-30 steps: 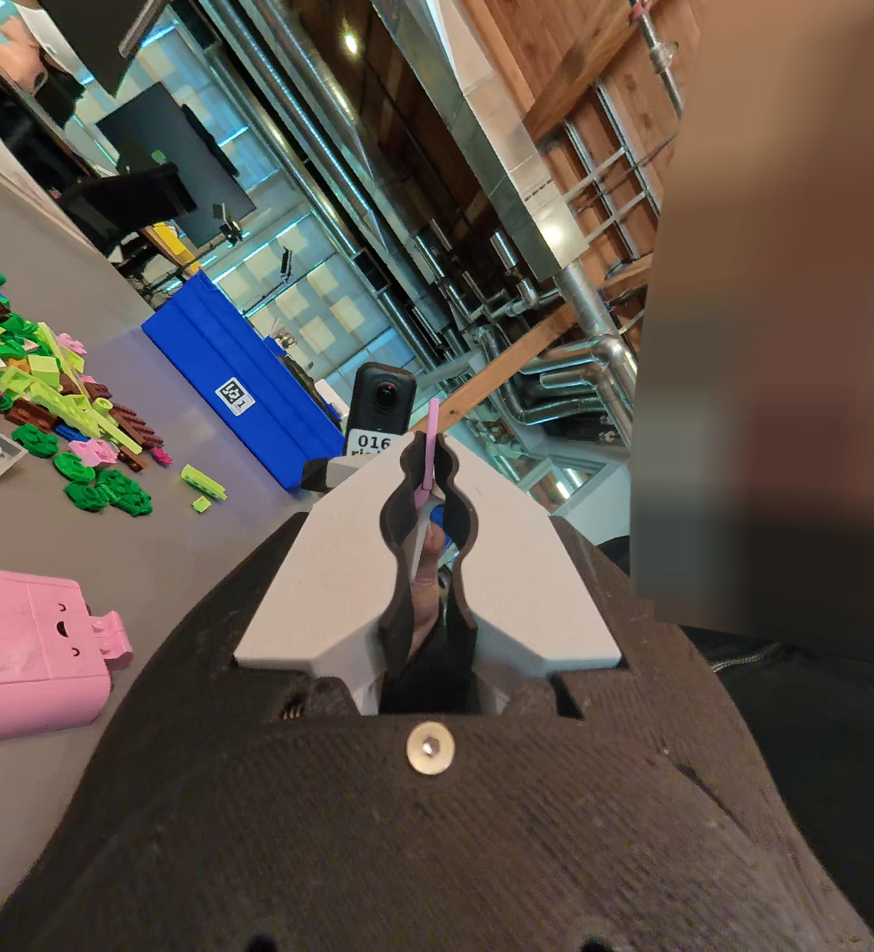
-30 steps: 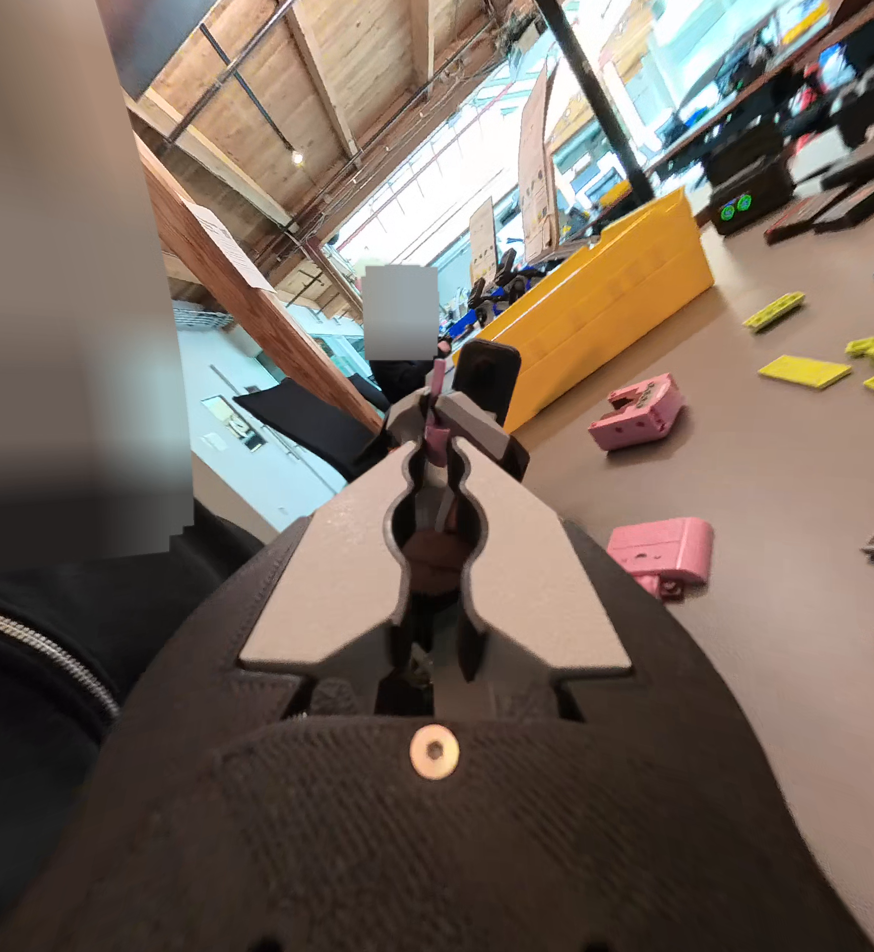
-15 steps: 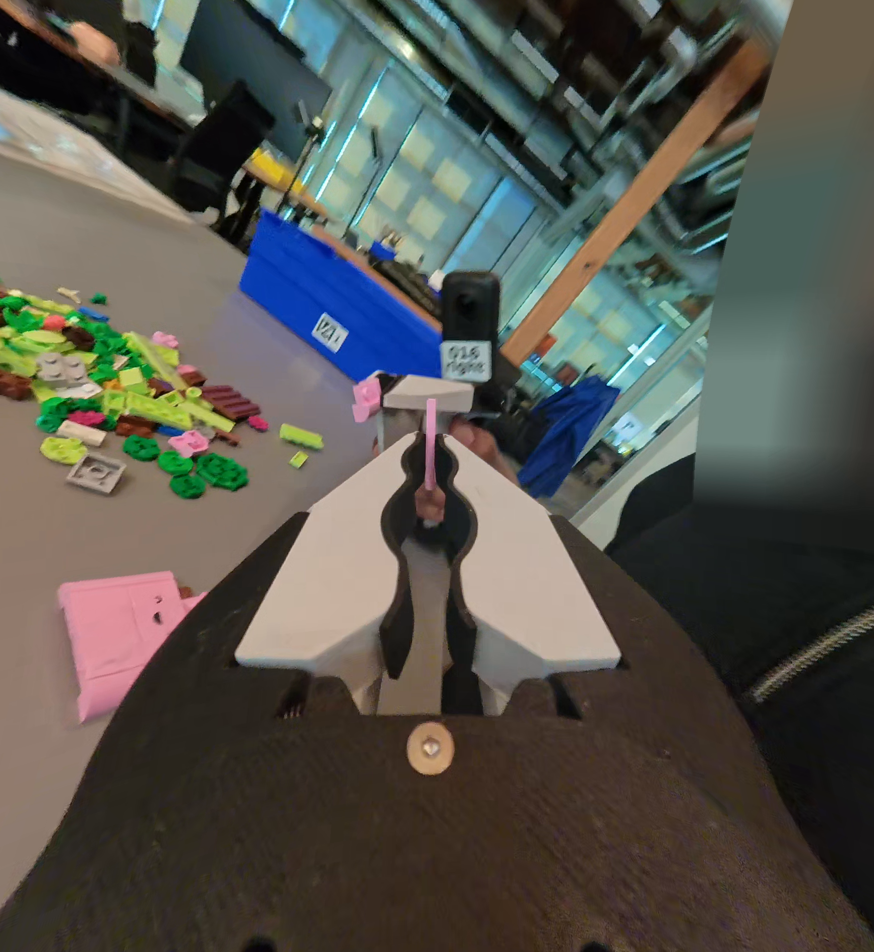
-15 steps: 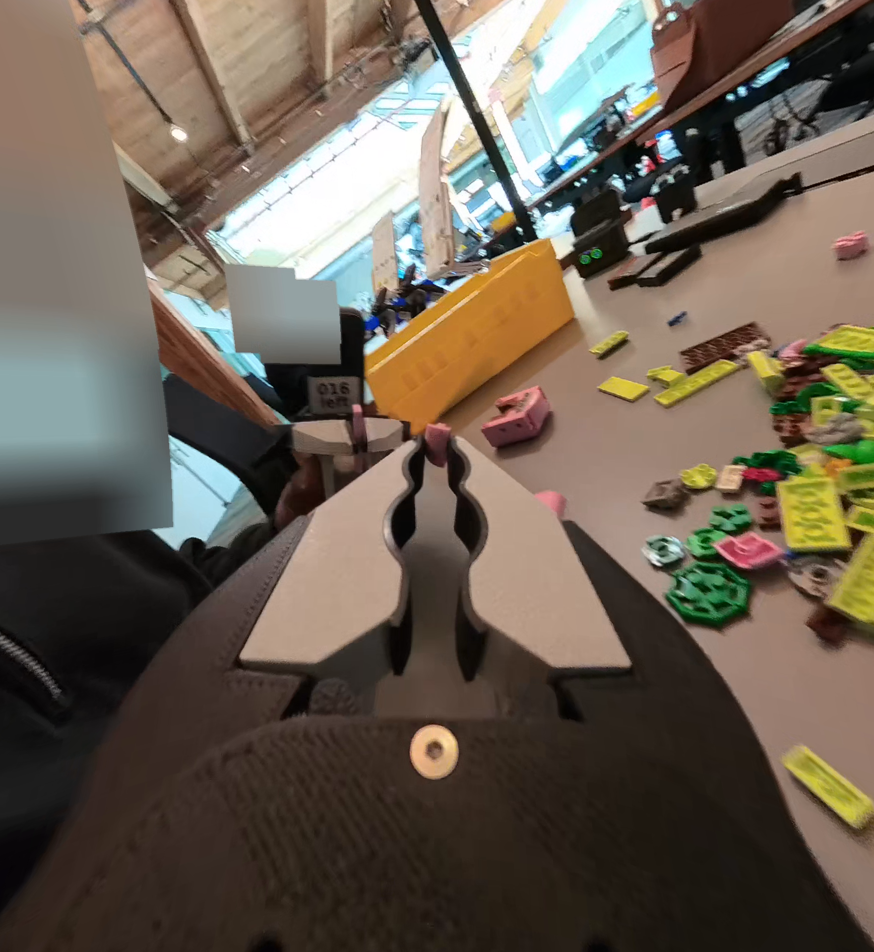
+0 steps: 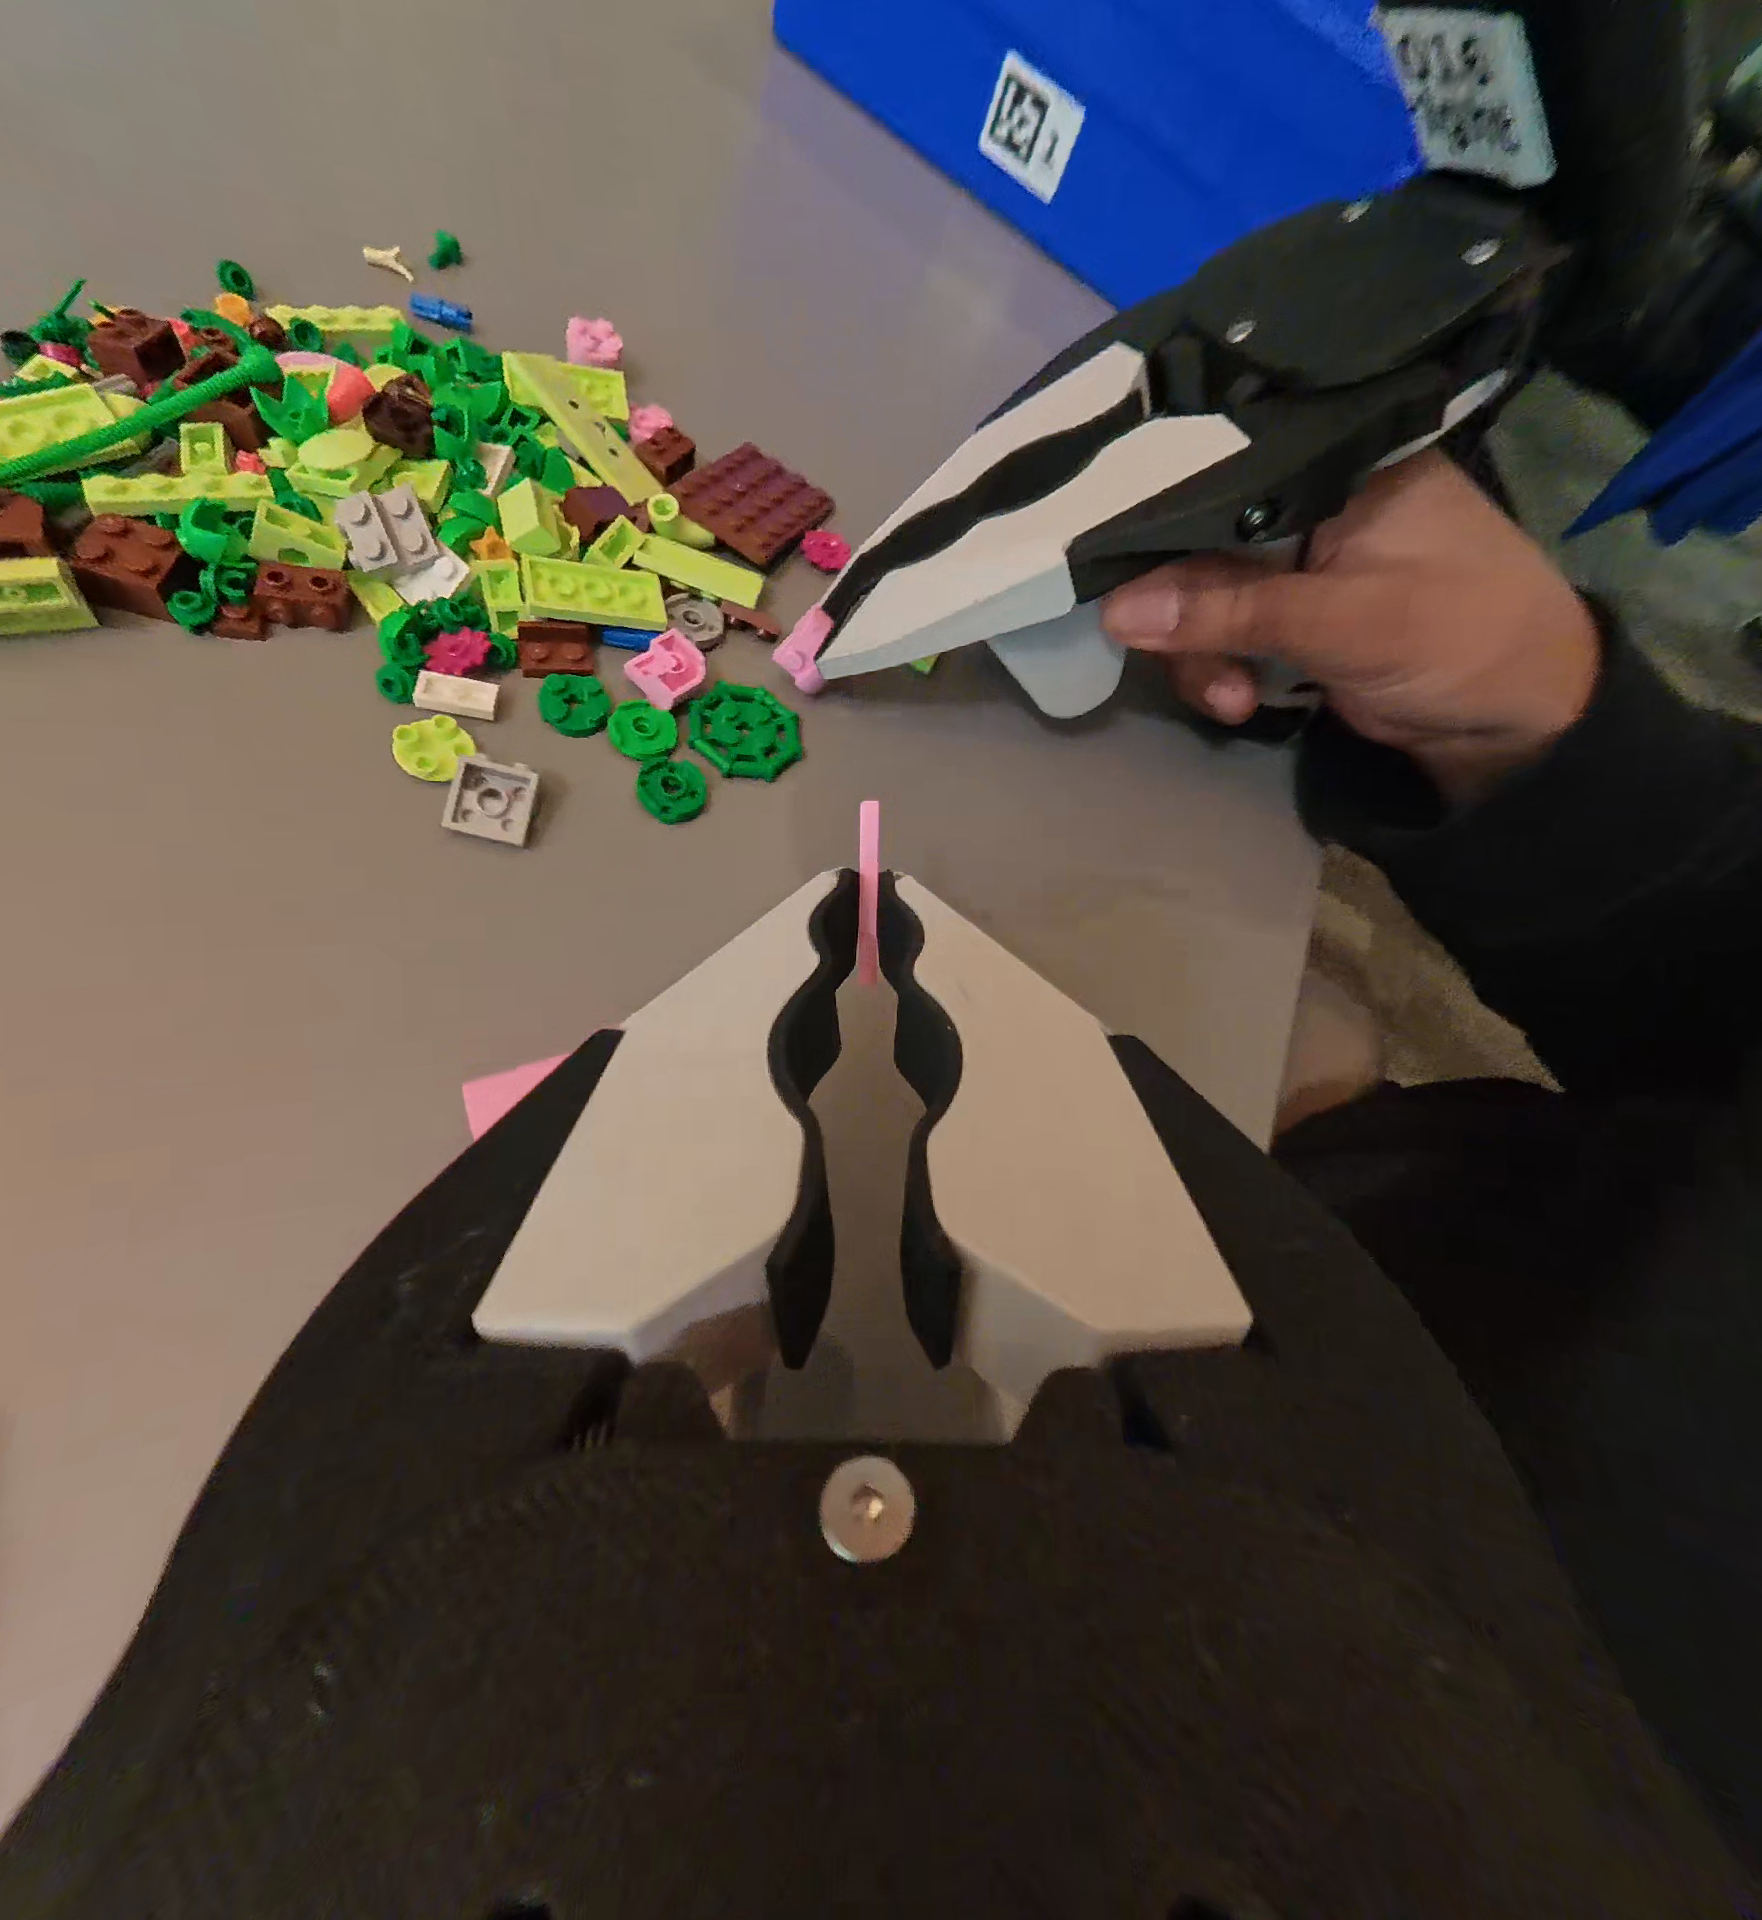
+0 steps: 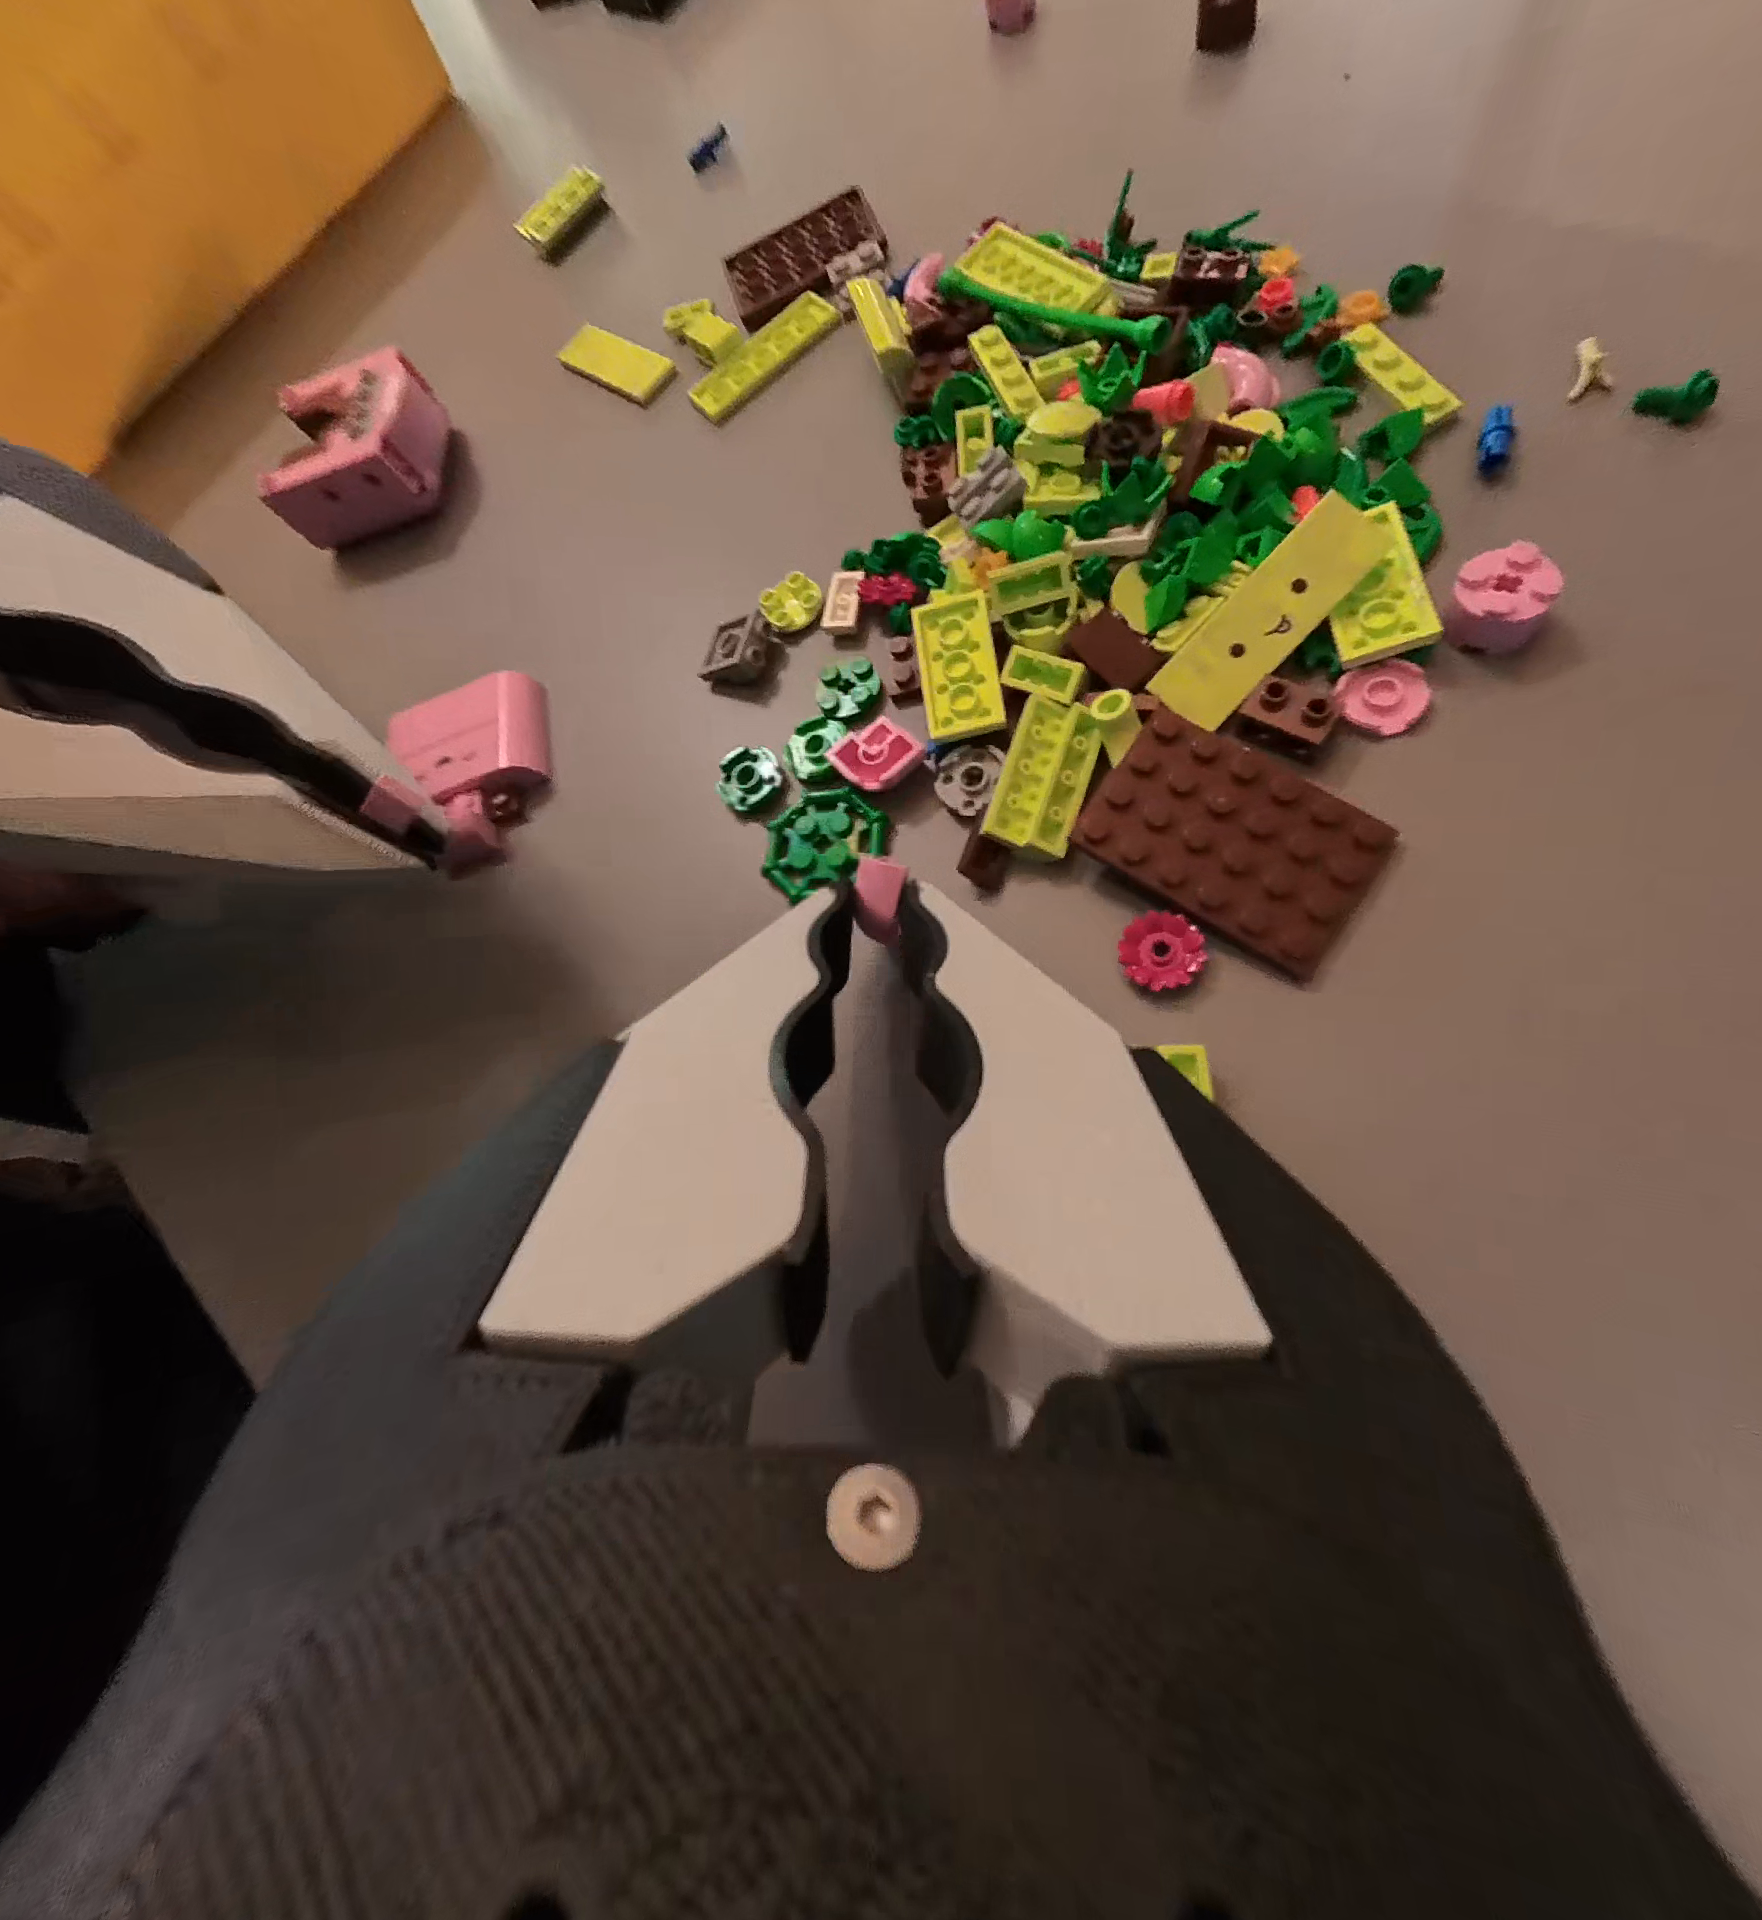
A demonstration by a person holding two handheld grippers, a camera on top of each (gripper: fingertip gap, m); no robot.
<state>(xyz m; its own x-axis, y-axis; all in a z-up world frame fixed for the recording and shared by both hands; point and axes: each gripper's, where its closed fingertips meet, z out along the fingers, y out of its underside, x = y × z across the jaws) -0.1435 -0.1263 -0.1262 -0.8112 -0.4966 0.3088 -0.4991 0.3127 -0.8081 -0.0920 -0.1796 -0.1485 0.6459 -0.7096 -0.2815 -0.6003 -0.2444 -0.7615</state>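
My left gripper (image 5: 866, 883) is shut on a thin pink plate (image 5: 868, 894) held edge-on above the grey table (image 5: 181, 987). It also shows at the left of the right wrist view (image 6: 409, 821). My right gripper (image 6: 875, 896) is shut on a small pink brick (image 6: 877, 891), just above the table near a dark green web piece (image 6: 825, 840). In the left wrist view the right gripper (image 5: 804, 652) hangs low by the heap, a hand (image 5: 1376, 634) holding it. A heap of lime, green, brown and pink bricks (image 6: 1147, 540) lies ahead.
A blue bin (image 5: 1116, 135) stands at the back in the left wrist view, a yellow bin (image 6: 129, 177) in the right wrist view. Two pink blocks (image 6: 357, 452) (image 6: 472, 743) lie left of the heap. A brown plate (image 6: 1235, 836) lies at its near edge. There is about 8 cm between the tips of the two grippers.
Both grippers have tipped down from facing each other in the air to pointing at the table and the brick heap. Each still holds its pink piece; they have moved apart.
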